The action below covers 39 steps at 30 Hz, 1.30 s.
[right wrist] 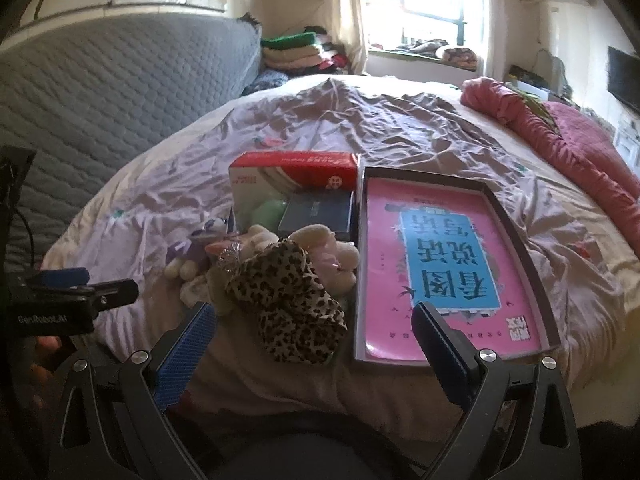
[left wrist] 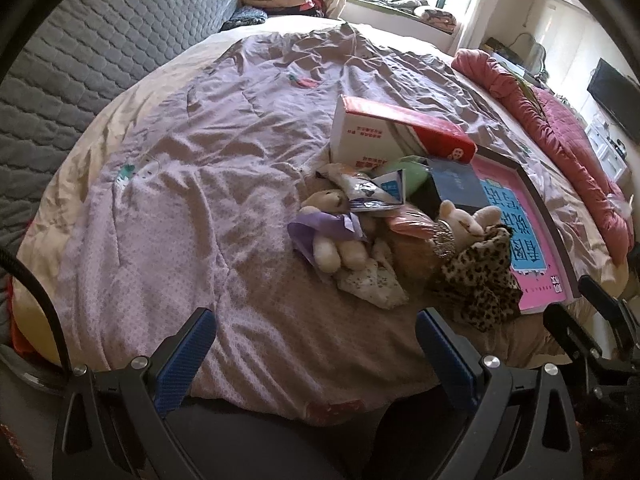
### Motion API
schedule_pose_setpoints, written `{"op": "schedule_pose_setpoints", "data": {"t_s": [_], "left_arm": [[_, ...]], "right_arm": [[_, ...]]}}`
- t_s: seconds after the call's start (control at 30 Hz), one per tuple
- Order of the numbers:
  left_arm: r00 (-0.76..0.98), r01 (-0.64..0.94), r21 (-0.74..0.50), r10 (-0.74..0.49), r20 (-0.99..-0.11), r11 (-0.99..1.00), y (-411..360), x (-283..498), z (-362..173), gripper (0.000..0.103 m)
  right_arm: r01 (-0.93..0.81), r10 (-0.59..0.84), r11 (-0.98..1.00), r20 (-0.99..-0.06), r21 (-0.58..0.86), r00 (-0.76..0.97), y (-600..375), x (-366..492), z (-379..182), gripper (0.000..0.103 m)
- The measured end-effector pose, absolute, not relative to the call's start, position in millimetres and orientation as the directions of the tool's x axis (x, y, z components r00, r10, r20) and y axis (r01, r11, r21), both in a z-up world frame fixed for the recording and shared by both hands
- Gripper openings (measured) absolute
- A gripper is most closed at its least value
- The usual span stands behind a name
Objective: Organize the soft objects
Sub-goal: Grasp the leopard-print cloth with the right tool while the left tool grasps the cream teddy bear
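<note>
**Q.** What state are the two claws in, and where do they stand?

**A.** The right claw (right wrist: 314,334), blue ribbed pads on black arms, is spread wide with nothing between its jaws; it hovers over the near edge of the bed. The left claw (left wrist: 316,340) is likewise spread and empty, over bare lilac dotted quilt (left wrist: 180,208), well apart from the pile.

**Q.** What lies just beyond the right claw?

**A.** The crumpled leopard-print fabric piece (right wrist: 290,300) is the nearest thing, touching a heap of small cream plush toys (right wrist: 316,248). One cream plush bear with a purple ribbon (left wrist: 332,232) sits on the heap's left side. Just beside the heap on the right is a shallow dark-rimmed open box (right wrist: 520,240) holding a pink book with a blue title panel (right wrist: 448,264). Behind the heap is a red-and-white cardboard carton (right wrist: 294,174), seemingly with a pale green item in it.

**Q.** Which step is in hand?

**A.** Apparently the approach: no soft thing is yet gripped. The next move would likely call for lowering the right claw onto the leopard fabric and pinching a raised fold, not the quilt beneath. Which container is the destination cannot be told.
</note>
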State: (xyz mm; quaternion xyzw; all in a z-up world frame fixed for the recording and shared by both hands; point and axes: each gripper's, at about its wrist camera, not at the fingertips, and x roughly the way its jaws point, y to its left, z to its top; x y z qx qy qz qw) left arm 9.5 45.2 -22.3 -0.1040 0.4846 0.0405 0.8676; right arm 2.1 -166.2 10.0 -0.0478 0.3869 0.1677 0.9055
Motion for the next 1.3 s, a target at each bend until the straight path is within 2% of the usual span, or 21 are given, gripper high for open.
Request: {"op": "schedule_pose_setpoints", "data": {"t_s": [0.4, 0.7, 0.73, 0.8, 0.83, 0.87, 1.0, 1.07, 1.13, 1.2, 1.3], "left_arm": [[0.525, -0.188, -0.119, -0.003, -0.851, 0.975, 47, 32, -39, 0.1], [0.528, -0.221, -0.209, -0.063, -0.847, 0.953, 66, 57, -51, 0.1], [0.526, -0.226, -0.205, -0.058, -0.848, 0.952, 68, 60, -52, 0.1], [0.51, -0.236, -0.206, -0.059, -0.858, 0.95, 72, 68, -60, 0.1], [0.498, -0.239, -0.21, -0.066, -0.865, 0.948, 74, 70, -64, 0.1], [0.489, -0.244, -0.211, -0.068, -0.87, 0.946, 75, 73, -68, 0.1], [0.476, -0.237, -0.224, -0.088, -0.875, 0.945, 76, 79, -77, 0.098], [0.479, -0.229, -0.232, -0.098, -0.872, 0.945, 76, 82, -78, 0.096], [0.488, -0.221, -0.245, -0.111, -0.866, 0.944, 76, 88, -79, 0.091], [0.491, -0.207, -0.267, -0.136, -0.861, 0.941, 75, 93, -80, 0.081], [0.486, -0.199, -0.306, -0.177, -0.856, 0.931, 75, 100, -84, 0.072]], "right_arm": [[-0.448, 0.241, 0.892, -0.777, -0.059, 0.581, -139, 27, -25, 0.099], [-0.454, 0.1, 0.859, -0.792, -0.237, 0.603, -112, 38, -50, 0.098], [-0.454, 0.088, 0.856, -0.795, -0.248, 0.6, -111, 38, -53, 0.094], [-0.466, 0.086, 0.85, -0.807, -0.246, 0.584, -110, 42, -56, 0.075], [-0.472, 0.091, 0.848, -0.812, -0.239, 0.576, -110, 43, -58, 0.057], [-0.476, 0.091, 0.847, -0.818, -0.235, 0.568, -110, 44, -59, 0.049], [-0.483, 0.11, 0.848, -0.819, -0.219, 0.564, -112, 43, -59, 0.047], [-0.484, 0.135, 0.854, -0.816, -0.192, 0.562, -115, 44, -57, 0.039], [-0.49, 0.174, 0.859, -0.815, -0.148, 0.553, -121, 44, -54, 0.032], [-0.497, 0.212, 0.861, -0.817, -0.103, 0.536, -124, 45, -53, 0.028], [-0.505, 0.249, 0.86, -0.812, -0.065, 0.528, -128, 44, -50, 0.021]]}}
